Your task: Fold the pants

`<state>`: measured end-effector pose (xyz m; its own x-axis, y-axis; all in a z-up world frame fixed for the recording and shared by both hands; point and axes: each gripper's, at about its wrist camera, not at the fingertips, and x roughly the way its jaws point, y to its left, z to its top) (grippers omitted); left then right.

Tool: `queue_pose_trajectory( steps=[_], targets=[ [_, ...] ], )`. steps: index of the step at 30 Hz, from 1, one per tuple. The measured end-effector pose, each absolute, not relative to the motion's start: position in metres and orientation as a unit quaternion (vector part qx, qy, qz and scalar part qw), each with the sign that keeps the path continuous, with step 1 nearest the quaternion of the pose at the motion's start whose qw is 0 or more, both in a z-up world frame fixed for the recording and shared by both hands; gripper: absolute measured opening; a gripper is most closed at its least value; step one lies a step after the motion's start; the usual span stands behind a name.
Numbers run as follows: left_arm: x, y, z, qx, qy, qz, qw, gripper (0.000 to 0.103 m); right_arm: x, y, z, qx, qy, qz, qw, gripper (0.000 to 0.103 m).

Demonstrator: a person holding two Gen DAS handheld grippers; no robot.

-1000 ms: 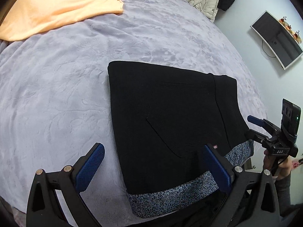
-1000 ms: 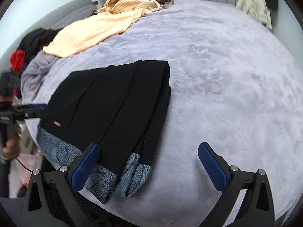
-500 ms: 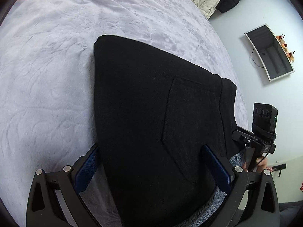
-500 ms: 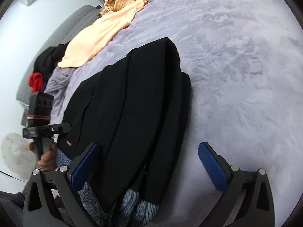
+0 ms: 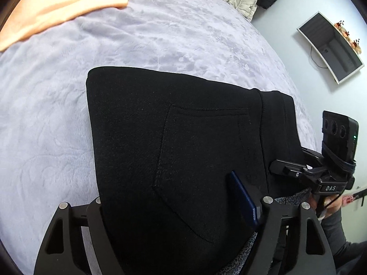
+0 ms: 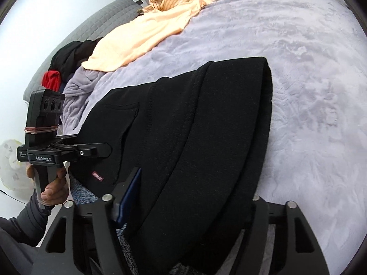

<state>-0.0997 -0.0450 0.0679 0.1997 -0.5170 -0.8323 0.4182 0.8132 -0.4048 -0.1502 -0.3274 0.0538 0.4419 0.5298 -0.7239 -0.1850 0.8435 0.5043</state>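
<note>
- Fingers of my left gripper (image 5: 169, 215) straddle the near edge of the folded black pants (image 5: 183, 151) and are closing; only one blue pad (image 5: 243, 206) shows, lying on the cloth.
- Right gripper (image 6: 190, 197) likewise straddles the pants' hem at the bottom of the frame, closing.
- Pants lie on the lilac bed (image 6: 309, 80), centre frame.
- Orange garment (image 5: 59, 6) sits upper left.

Matt black fleece-like cloth is seen in the pants (image 5: 174, 151); a plush, embossed lilac pile in the blanket (image 5: 160, 36)
</note>
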Motion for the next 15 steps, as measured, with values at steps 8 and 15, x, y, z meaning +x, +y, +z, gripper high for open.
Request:
queue_pose_trajectory(
  steps=[8,15],
  targets=[
    [-0.102,-0.107,0.105,-0.043,0.546,-0.346,0.762,0.08,-0.161,-0.371,0.099,0.189,0.443,0.178,0.858,0.068],
    [-0.079,-0.187,0.107,-0.02,0.558,-0.363,0.746,0.08,-0.152,-0.431,0.106,0.191,0.449,0.113,0.865,0.068]
  ],
)
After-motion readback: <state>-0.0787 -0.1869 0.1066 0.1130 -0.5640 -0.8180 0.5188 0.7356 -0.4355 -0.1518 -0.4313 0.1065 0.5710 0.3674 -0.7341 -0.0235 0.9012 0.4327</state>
